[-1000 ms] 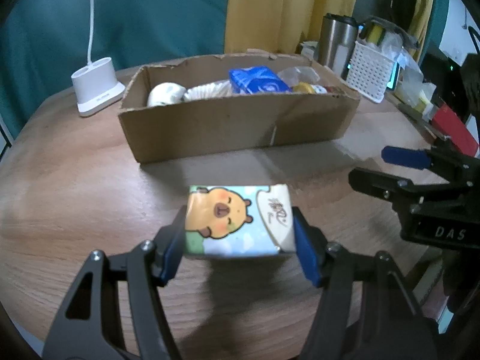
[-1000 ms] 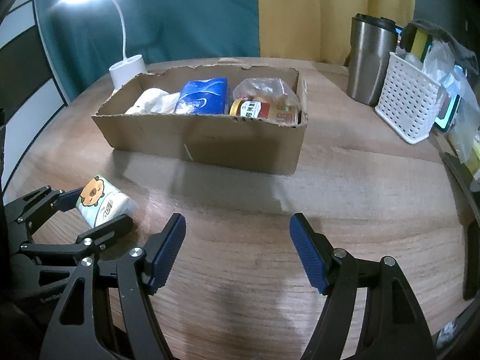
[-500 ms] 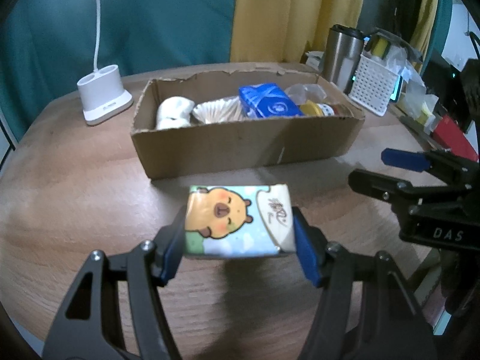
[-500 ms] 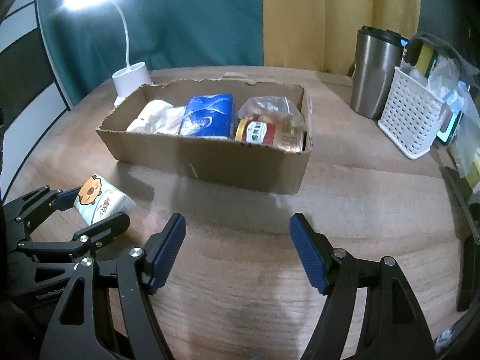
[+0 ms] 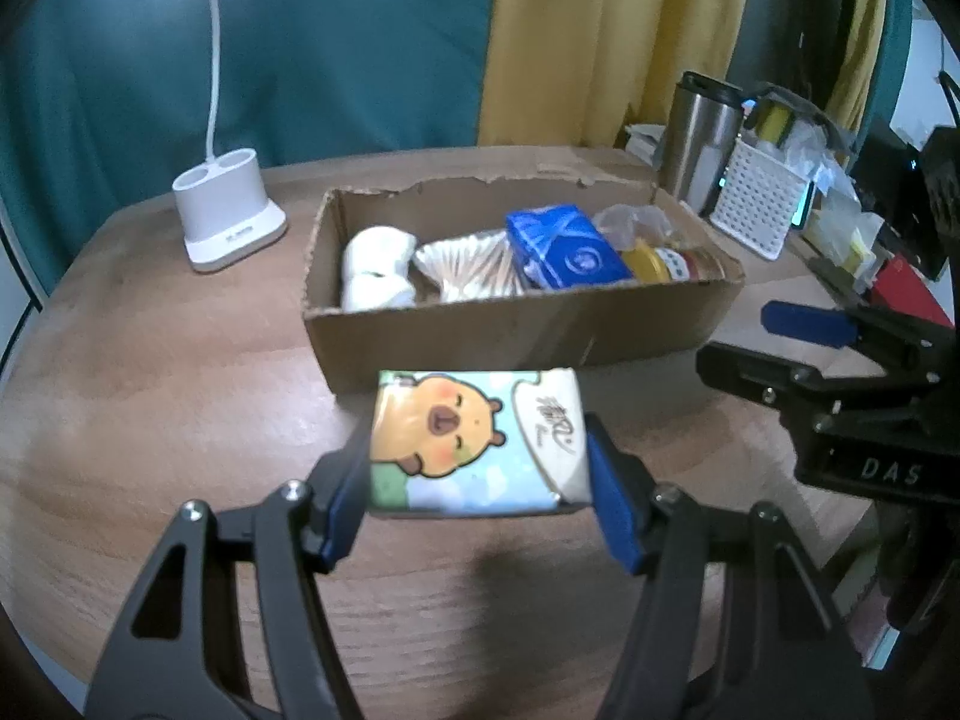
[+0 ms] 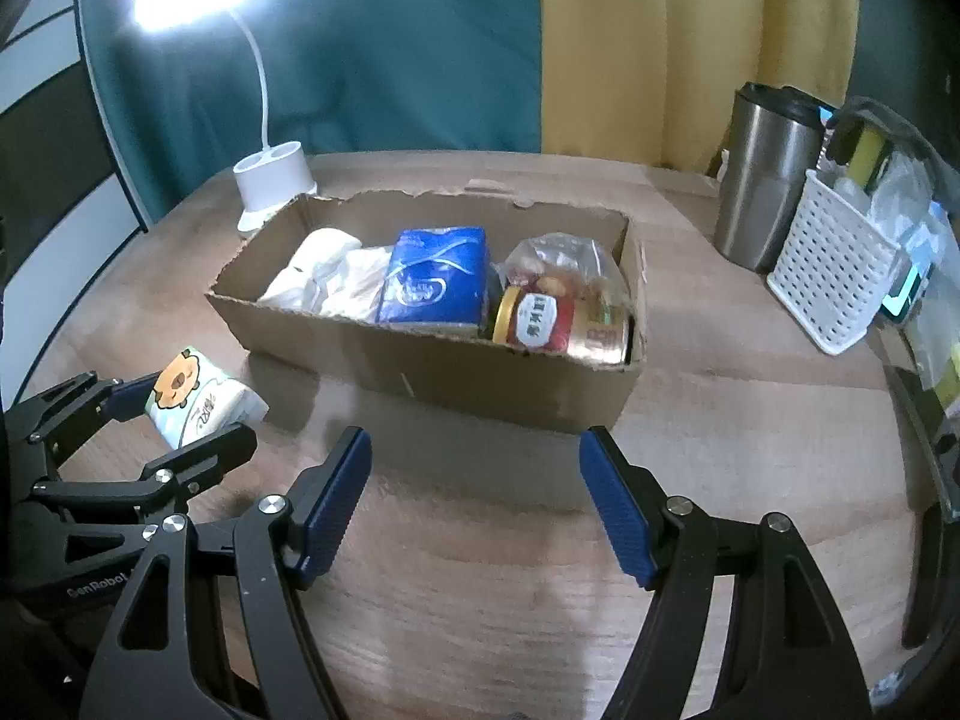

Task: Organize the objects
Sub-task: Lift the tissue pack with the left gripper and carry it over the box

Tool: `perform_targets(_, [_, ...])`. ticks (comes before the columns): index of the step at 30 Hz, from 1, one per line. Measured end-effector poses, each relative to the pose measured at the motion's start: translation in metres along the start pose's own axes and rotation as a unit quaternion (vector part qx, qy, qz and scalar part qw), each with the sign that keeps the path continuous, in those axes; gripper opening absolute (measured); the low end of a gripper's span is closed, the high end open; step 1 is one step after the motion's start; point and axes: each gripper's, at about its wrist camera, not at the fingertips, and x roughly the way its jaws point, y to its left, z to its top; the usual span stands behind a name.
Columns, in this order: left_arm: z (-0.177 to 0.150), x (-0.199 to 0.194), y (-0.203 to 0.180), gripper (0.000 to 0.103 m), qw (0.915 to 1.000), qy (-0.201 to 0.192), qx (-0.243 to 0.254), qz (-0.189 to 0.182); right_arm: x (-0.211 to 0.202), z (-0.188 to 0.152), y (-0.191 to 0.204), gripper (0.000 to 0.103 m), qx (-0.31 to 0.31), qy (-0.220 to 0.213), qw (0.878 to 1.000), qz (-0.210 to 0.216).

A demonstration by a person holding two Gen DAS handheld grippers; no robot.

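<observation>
Now left tool (image 5: 480, 474) pinching tissue pack (image 5: 474, 438) near cardboard box (image 5: 516, 330); right tool (image 6: 474, 498) spread, empty.

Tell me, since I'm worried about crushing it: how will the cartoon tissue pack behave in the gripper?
The tissue pack, clamped by the left gripper, probably squashes softly; its wrapper bulges slightly. Likely light. The glossy film may slip.

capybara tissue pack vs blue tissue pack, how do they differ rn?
The capybara tissue pack is clamped in the left hand-held gripper, outside the cardboard box; the blue tissue pack sits inside it, ungripped. One shows a cartoon on pale wrap, the other is solid blue. Both are soft wrapped packs.
</observation>
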Motion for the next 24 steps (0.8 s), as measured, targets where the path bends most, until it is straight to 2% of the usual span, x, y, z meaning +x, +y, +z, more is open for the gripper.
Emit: perform_targets(24, [0.036,0.004,0.010,0.065,0.9999,-0.015,-0.002,0.004,0.006,0.037,-0.006,0.075,-0.007,-0.011,1.000,0.002])
